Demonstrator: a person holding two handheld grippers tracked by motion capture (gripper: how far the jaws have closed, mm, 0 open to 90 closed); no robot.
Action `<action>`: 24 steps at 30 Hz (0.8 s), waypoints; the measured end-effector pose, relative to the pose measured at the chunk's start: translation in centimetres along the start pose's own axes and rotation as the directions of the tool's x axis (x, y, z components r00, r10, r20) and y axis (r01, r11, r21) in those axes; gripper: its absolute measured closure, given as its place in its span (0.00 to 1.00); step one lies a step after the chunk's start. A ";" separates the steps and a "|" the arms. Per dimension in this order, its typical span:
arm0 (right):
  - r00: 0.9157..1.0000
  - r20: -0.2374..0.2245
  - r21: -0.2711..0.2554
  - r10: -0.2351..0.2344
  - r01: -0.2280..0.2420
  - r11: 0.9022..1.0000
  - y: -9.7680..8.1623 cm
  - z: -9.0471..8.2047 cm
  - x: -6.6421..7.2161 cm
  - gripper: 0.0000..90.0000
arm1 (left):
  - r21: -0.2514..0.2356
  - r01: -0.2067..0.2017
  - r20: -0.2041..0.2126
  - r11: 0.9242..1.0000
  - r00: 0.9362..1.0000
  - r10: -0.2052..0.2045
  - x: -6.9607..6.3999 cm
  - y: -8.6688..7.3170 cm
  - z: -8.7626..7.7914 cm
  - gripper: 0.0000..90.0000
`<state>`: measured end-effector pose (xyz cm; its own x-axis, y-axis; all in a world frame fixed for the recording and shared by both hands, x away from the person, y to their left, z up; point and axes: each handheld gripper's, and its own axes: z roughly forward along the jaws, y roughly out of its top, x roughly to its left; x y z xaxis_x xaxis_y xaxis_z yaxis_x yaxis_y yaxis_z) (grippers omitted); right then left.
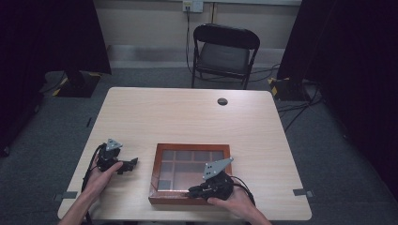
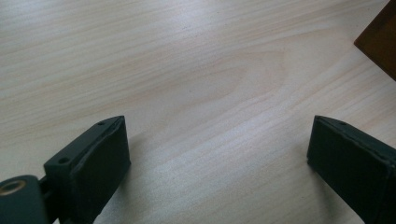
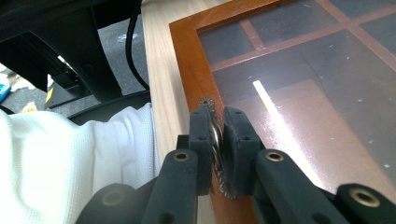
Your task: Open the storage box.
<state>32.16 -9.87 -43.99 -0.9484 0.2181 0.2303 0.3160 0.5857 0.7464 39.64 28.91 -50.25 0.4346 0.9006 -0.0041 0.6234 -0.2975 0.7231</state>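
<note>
A wooden box (image 1: 190, 148) with a glass lid sits on the table (image 1: 187, 112), toward the person's edge. Through the glass, dividers split the inside into several compartments; I can make out nothing lying in them, though reflections hide part of the interior.

The right tongs (image 3: 217, 135) are clenched on a small metal latch (image 3: 215, 140) with a serrated edge, standing at the box's front frame, at the rim nearest the person. In the high view the right tongs (image 1: 202, 190) rest over that same front rim. The latch looks thin, stiff and slick, so the pinch should stay square on its flat faces, or it may slip out.

The box probably handles as rigid and moderately heavy, its glass pane fragile. Likely the lid is best lifted gently by this front fitting, not by pressing the pane.

The left tongs (image 1: 123, 165) lie on the table left of the box, well apart from it, released, jaws spread wide over bare wood, a corner of the box (image 2: 380, 39) just beyond them
</note>
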 end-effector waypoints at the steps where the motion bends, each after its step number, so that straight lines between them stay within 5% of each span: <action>1: 1.000 0.000 0.002 -0.001 0.001 1.000 0.0 0.0 0.0 0.92 | -0.001 0.003 0.001 1.000 1.000 -0.003 0.0 0.0 0.0 0.06; 15: 1.000 -0.013 -0.010 -0.008 0.008 1.000 0.8 -0.7 0.0 0.92 | -0.008 -0.019 0.048 1.000 0.999 0.019 -0.8 0.4 -0.8 0.18; 24: 1.000 -0.023 -0.017 -0.005 0.005 1.000 1.4 -1.3 -0.1 0.92 | -0.060 -0.078 0.159 0.995 0.983 0.086 -2.1 1.0 -2.3 0.19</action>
<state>32.69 -10.06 -42.18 -0.9504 0.1968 0.2408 0.3108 0.5732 0.7582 37.85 27.41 -47.92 0.5847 0.8096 -0.0516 0.5476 -0.3469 0.7615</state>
